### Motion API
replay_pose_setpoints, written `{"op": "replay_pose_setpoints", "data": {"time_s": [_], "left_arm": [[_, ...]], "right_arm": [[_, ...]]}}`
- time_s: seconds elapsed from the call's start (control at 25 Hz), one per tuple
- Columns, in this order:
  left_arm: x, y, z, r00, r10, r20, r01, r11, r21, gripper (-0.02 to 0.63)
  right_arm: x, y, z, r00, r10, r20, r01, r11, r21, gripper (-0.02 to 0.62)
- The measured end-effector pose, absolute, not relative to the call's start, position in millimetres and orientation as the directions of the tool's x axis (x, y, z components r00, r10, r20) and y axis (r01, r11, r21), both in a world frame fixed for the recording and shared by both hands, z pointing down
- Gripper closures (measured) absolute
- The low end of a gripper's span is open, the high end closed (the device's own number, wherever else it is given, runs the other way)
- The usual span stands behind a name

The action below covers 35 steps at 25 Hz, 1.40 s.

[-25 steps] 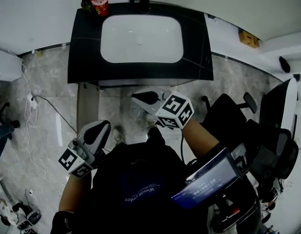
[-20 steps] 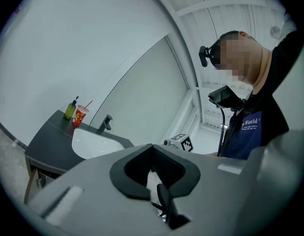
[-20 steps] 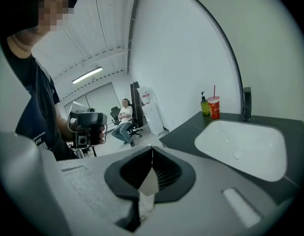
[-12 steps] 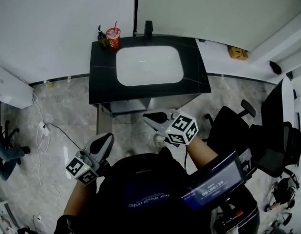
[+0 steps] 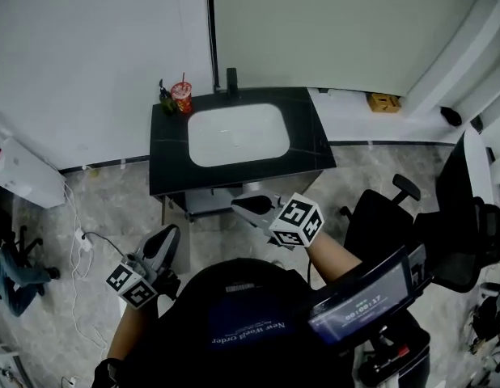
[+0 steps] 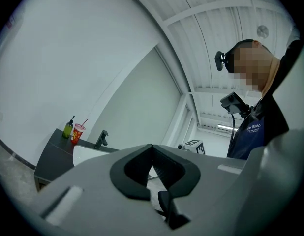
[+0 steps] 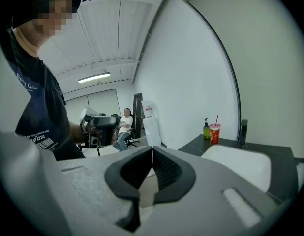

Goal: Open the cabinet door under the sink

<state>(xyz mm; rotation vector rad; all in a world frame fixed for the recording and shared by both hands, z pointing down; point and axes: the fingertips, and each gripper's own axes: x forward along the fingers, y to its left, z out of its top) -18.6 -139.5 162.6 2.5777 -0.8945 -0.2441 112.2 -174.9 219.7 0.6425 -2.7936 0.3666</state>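
From where I stand, the biggest thing is the black vanity top (image 5: pixel 165 156) against the white wall, with the white sink (image 5: pixel 238 134) sunk into it. The cabinet (image 5: pixel 211 200) sits under it and shows from above only as a narrow grey strip below the counter's near edge. I can't tell from here where its door handle is, or whether the door is ajar.

The person stands just in front. The right gripper (image 5: pixel 236 204) is held out near that near edge, the left gripper (image 5: pixel 172 230) lower and further to the left. On both the jaws are pressed together with nothing between them. At the back left corner of the counter are a red cup (image 5: pixel 182 97) and a small soap bottle (image 5: pixel 163 95).

To do this well, I'd say one gripper has to drop below the counter, spread its jaws, take the door's free edge or handle squarely, then pull along the hinge's arc rather than straight back.
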Motion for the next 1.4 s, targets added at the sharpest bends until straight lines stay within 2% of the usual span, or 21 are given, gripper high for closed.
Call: {"op": "replay_pose_setpoints", "data": {"time_s": [0.52,0.92,1.08,1.24,1.4], "left_arm": [[68.5,-127.7,115.9,0.728,-0.682,-0.068,-0.620,-0.698,0.357,0.604],[66.2,-144.8,56.5,0.696,-0.708,-0.120,-0.657,-0.696,0.289,0.603],[59.0,-143.4,33.4,0.694,-0.706,-0.142,-0.664,-0.703,0.255,0.604],[49.6,-145.5,29.1,0.684,-0.715,-0.144,-0.676,-0.696,0.241,0.604],[45.4,-149.3,51.3,0.678,-0.727,-0.105,-0.681,-0.676,0.281,0.603]], "right_arm": [[231.7,-157.2,178.5,-0.861,-0.432,0.268,-0.479,0.866,-0.144,0.592],[297.4,-179.5,75.3,-0.781,-0.624,-0.018,-0.613,0.772,-0.169,0.594],[311.2,-176.3,38.9,-0.741,-0.666,-0.091,-0.649,0.744,-0.159,0.594],[311.4,-177.0,42.9,-0.729,-0.677,-0.104,-0.655,0.734,-0.183,0.594],[311.0,-186.9,95.2,-0.719,-0.695,-0.027,-0.656,0.691,-0.304,0.595]]}}
